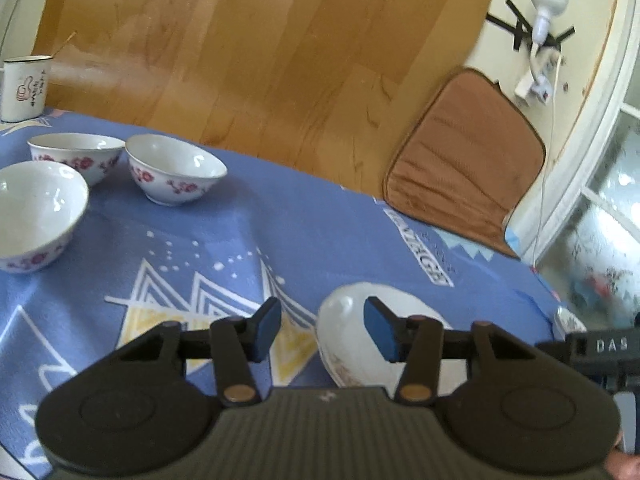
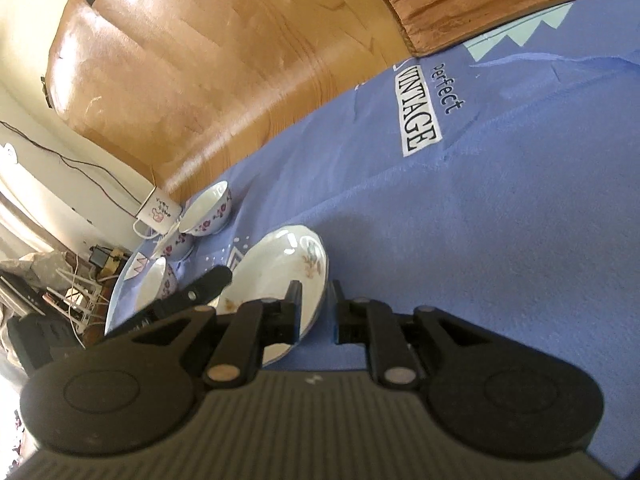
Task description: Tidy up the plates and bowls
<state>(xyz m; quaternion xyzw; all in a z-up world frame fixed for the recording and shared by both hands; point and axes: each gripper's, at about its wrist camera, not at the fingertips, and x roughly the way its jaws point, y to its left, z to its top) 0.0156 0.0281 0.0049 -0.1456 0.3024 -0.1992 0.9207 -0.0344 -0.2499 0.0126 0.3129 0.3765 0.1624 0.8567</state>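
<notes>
A white plate (image 2: 280,276) with a faint leaf print lies on the blue cloth (image 2: 480,220). My right gripper (image 2: 317,292) straddles its near right rim, one jaw over the plate and one outside it. A narrow gap shows, so it is open. In the left wrist view the same plate (image 1: 348,320) sits under my left gripper (image 1: 323,314), which is open with the plate's left rim between its blue pads. One of the left fingers (image 2: 212,284) reaches over the plate's left side. Three white bowls with red flowers (image 1: 174,168) (image 1: 76,156) (image 1: 36,212) stand apart at the left.
A white enamel mug (image 1: 24,88) stands at the cloth's far left corner, behind the bowls (image 2: 208,210). A brown cushion (image 1: 464,160) lies on the cloth's far right edge. Beyond the cloth is wooden floor (image 1: 260,60). Bare cloth stretches between the bowls and the plate.
</notes>
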